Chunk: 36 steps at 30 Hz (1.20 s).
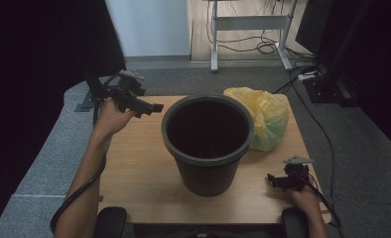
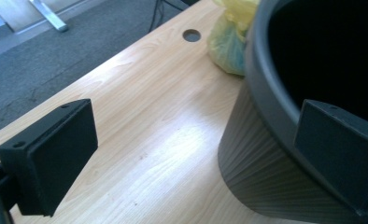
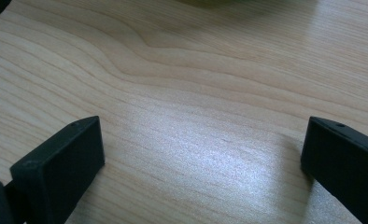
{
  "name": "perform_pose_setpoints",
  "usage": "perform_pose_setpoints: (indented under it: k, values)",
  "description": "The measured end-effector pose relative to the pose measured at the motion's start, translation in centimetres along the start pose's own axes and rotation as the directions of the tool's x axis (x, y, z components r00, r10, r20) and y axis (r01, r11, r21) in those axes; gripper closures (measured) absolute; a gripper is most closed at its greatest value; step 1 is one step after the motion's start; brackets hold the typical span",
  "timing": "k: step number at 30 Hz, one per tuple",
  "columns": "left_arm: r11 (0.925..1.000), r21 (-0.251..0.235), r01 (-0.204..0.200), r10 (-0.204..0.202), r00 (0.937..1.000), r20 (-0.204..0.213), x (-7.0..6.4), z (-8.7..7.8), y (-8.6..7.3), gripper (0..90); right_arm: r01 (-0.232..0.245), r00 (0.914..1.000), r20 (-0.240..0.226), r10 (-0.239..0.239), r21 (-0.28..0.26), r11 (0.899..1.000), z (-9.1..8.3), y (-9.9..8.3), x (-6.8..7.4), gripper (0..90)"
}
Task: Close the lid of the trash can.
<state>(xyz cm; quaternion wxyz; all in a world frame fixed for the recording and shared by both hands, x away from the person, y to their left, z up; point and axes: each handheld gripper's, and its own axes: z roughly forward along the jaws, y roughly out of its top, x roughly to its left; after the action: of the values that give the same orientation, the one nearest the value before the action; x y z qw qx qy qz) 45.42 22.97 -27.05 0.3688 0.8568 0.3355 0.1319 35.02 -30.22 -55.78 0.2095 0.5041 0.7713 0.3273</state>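
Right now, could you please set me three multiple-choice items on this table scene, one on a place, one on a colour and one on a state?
1. Where does the yellow bag lie relative to the bin?
A. Inside it
B. Beside it, on its far right
C. Under it

2. What colour is the bin?
A. Dark grey
B. White
C. Red

3. How stands the left tool?
A. Shut on the bag
B. Shut on nothing
C. Open

Answers:
1. B, since the high view shows the bag on the table against the bin's far right side.
2. A, as its rim and ribbed wall are dark grey.
3. C, because the left gripper view shows its jaws wide apart, one by the bin's rim.
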Motion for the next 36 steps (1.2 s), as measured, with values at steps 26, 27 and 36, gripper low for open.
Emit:
perform_pose_setpoints:
  k: [26, 27, 36]
  values:
    - [0.9938, -0.035, 0.106, -0.109, 0.9902, -0.088, 3.8, 1.3, -8.1, 0.0, 0.001, 1.0000, 0.000, -0.001, 0.000, 1.000, 0.0, 0.0, 0.0, 0.0]
    - [0.9937, -0.033, 0.108, -0.110, 0.9899, -0.090, 3.8, 1.4, -8.4, 0.0, 0.001, 1.0000, 0.000, -0.001, 0.000, 1.000, 0.0, 0.0, 0.0, 0.0]
    - [0.9920, -0.021, 0.124, -0.126, 0.9877, -0.093, 3.9, 3.3, -11.2, 0.0, 0.001, 1.0000, 0.000, -0.001, 0.000, 1.000, 0.0, 0.0, 0.0, 0.0]
